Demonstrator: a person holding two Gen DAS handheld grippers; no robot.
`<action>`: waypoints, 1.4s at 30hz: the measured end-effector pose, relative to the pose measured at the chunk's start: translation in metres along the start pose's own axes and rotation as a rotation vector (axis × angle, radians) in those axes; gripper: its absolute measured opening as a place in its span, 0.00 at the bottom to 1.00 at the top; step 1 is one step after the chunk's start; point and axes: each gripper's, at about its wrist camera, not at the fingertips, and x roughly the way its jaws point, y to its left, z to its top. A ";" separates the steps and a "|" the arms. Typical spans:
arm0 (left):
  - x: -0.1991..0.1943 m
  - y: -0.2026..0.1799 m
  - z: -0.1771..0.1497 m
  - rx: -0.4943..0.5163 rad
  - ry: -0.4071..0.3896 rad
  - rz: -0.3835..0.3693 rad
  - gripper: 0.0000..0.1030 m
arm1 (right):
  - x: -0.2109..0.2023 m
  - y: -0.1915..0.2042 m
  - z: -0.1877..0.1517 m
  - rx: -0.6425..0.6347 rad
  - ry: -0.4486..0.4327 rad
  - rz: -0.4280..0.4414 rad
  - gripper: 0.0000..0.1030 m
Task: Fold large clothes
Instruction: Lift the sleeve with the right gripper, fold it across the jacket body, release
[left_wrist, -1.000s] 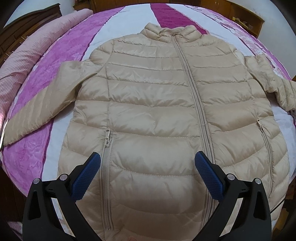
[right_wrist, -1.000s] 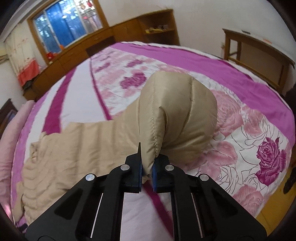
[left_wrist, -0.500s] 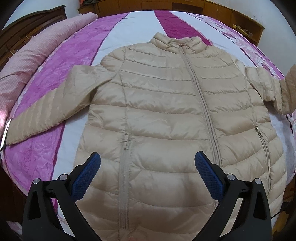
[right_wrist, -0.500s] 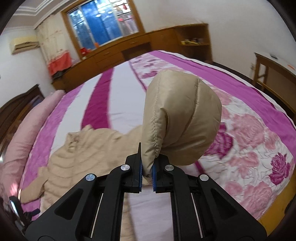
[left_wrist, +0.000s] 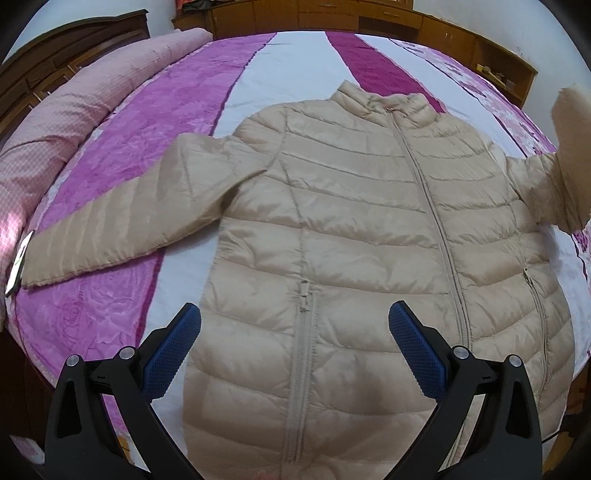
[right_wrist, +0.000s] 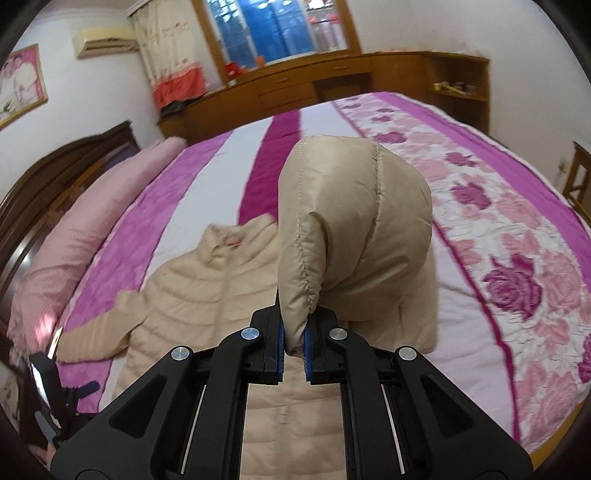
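A beige quilted puffer jacket (left_wrist: 351, 236) lies front up on the bed, zipped, collar at the far end. One sleeve (left_wrist: 110, 225) stretches flat out to the left. The other sleeve (left_wrist: 565, 162) is lifted off the bed at the right edge of the left wrist view. My right gripper (right_wrist: 294, 345) is shut on that sleeve's cuff (right_wrist: 347, 236), which hangs bunched above the jacket's body (right_wrist: 207, 291). My left gripper (left_wrist: 294, 328) stands open above the jacket's hem, with nothing between its blue pads (left_wrist: 171, 349).
The bed has a pink, purple and white striped cover (left_wrist: 155, 122) with a rose pattern (right_wrist: 513, 284) on the right. A pink bolster (left_wrist: 74, 107) lies along the dark headboard. Wooden cabinets (right_wrist: 332, 81) line the far wall below a window. A small tag (left_wrist: 16, 267) lies by the left cuff.
My right gripper has carried the held sleeve up and over towards the jacket's body. The left gripper has drawn back and to the left, so more of the jacket shows.
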 end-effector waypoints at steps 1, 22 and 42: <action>0.000 0.001 0.000 -0.002 -0.002 0.000 0.95 | 0.004 0.006 -0.001 -0.005 0.009 0.009 0.08; 0.008 0.038 -0.002 -0.062 0.007 0.022 0.95 | 0.137 0.105 -0.059 -0.087 0.258 0.110 0.08; 0.000 0.016 0.010 0.007 -0.023 -0.018 0.95 | 0.106 0.088 -0.062 -0.024 0.188 0.148 0.70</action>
